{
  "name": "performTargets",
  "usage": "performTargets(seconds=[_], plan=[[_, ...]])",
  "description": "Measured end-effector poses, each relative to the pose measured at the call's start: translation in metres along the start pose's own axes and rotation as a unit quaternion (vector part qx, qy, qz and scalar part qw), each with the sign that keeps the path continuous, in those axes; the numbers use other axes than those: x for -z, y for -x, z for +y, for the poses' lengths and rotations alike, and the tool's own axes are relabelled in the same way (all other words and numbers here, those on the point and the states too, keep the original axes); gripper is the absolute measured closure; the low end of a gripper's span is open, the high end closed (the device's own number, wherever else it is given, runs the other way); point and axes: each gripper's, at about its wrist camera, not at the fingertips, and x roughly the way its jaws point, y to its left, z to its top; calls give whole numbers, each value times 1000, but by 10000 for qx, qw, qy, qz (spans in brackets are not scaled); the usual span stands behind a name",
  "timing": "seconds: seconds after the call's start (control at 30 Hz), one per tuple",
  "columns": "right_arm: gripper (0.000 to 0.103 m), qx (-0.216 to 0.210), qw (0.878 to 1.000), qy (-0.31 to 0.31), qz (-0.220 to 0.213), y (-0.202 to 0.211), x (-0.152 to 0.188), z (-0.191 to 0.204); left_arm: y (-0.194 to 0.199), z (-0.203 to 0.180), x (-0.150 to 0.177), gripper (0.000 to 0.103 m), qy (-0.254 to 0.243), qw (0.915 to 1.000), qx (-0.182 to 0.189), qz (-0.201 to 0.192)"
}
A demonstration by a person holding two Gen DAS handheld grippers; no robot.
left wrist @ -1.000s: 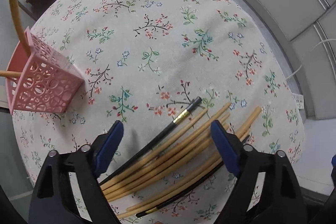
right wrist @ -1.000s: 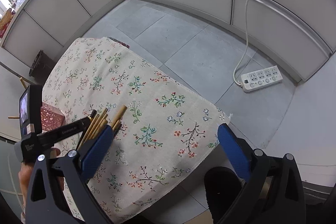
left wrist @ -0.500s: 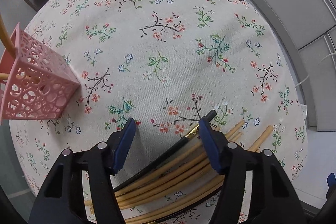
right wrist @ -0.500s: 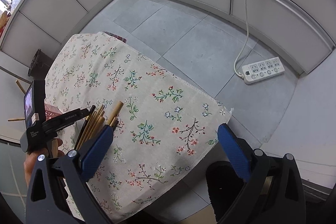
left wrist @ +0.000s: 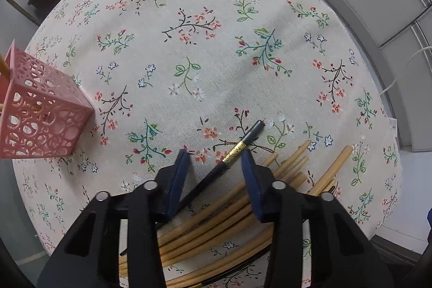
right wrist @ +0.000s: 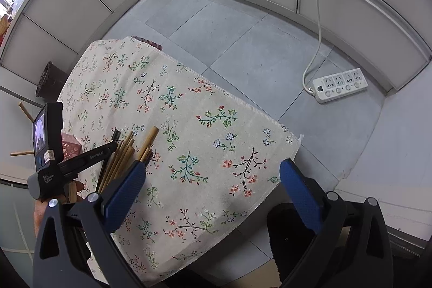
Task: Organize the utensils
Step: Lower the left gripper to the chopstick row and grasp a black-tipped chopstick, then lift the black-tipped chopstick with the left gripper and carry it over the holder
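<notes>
One black chopstick (left wrist: 237,150) between closing left gripper (left wrist: 214,162)

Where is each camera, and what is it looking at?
Left wrist: sits on the left gripper, looks straight down at the black chopstick between its closing blue pads, with bamboo chopsticks and pink basket nearby.
Right wrist: sits on the right gripper, wide open, tilted down over the tablecloth; a hand shows.
Shared: chopsticks, basket, tablecloth, and the left gripper.

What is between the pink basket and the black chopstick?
Only bare flowery cloth between the basket and the chopstick, in the left wrist view.
</notes>
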Motion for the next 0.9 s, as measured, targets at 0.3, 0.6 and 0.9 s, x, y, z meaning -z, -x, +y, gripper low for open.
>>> performTargets(seconds=[0.3,0.6,0.9], plan=[[6,-19,9996,-17,273,-19,2,20,13,24,24,94,-105,9990,-171,-392],[24,5,9965,-67,836,-67,1,56,82,51,78,97,-113,9928,-390,-1124],[61,-200,9884,-229,1486,-107,5,88,163,72,126,97,133,9790,-153,-2029]])
